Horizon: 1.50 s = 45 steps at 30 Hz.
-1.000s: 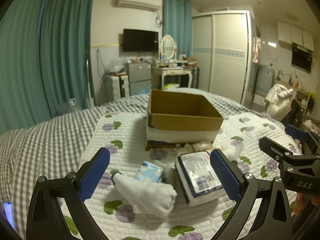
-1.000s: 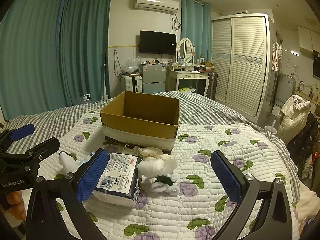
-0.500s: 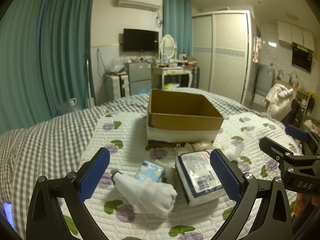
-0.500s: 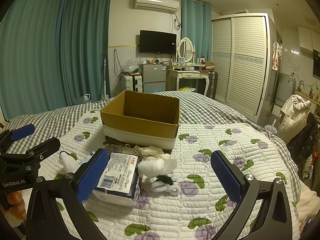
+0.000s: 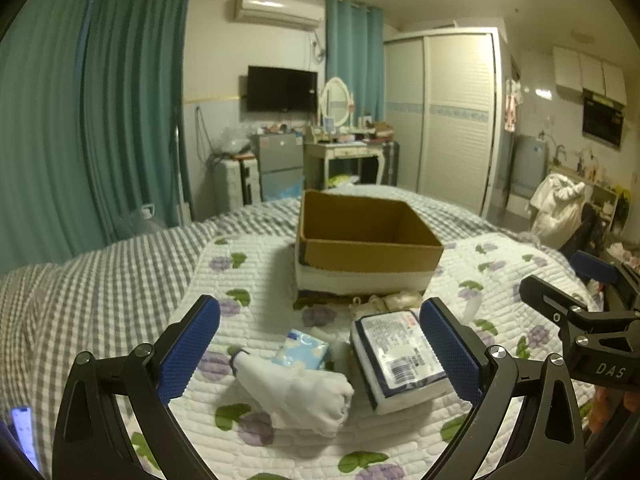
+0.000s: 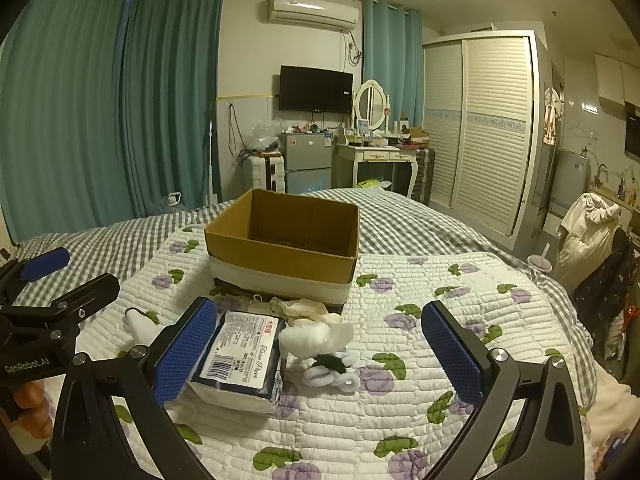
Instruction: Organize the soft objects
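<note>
An open cardboard box (image 5: 366, 240) (image 6: 282, 240) stands on the quilt, and nothing shows inside it. In front of it lie a wrapped tissue pack (image 5: 400, 356) (image 6: 242, 356), a white glove (image 5: 298, 394), a small light-blue tissue packet (image 5: 300, 350), a beige crumpled cloth (image 6: 306, 306), and white soft pieces with a dark bit (image 6: 320, 346). My left gripper (image 5: 320, 344) hovers open above the glove and packet. My right gripper (image 6: 320, 352) hovers open over the white pieces, its left pad beside the tissue pack. Neither holds anything.
The floral quilt (image 6: 420, 340) lies on a grey checked bedspread (image 5: 100, 280). Each gripper shows at the other view's edge, the right gripper (image 5: 580, 320) and the left gripper (image 6: 48, 312). Teal curtains, a fridge, a dresser and a wardrobe line the far walls.
</note>
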Available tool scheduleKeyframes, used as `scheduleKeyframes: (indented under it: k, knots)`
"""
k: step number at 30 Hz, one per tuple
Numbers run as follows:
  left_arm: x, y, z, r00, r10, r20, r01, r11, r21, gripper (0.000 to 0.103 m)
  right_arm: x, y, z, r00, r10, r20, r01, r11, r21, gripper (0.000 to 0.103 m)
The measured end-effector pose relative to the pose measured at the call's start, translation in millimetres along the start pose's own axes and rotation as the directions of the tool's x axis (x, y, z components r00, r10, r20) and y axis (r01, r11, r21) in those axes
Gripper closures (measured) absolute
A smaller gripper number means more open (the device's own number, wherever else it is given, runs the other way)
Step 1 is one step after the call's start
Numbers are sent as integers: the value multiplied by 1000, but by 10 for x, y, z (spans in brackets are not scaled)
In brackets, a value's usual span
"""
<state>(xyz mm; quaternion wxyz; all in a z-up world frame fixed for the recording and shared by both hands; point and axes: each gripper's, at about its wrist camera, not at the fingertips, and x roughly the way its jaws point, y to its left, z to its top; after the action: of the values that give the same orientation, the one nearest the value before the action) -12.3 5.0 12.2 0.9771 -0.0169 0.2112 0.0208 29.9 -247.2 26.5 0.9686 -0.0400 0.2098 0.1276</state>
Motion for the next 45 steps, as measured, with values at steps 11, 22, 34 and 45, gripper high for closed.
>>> scheduleKeyframes:
  k: [11,22,34,45]
  knots:
    - [-114,290,-162,998,24,-59,-25,999,-26,1,-236,279,-122,998,36,-48,-38,999,-33,0]
    - [455,546,-685,963,80,-257,-89,996,-26,2,745,764,-680,956,119,-268,-147,985,-87,1]
    - [676,84,-829,946,37,-321,2,993,118,3,862,487,-732,958,147,-247,-162,986,-43,33]
    - [1182,-136,-1022,924,101,-369,-51,989,141,40,706,354,-667,963,178,-205,-183,983,-8,36]
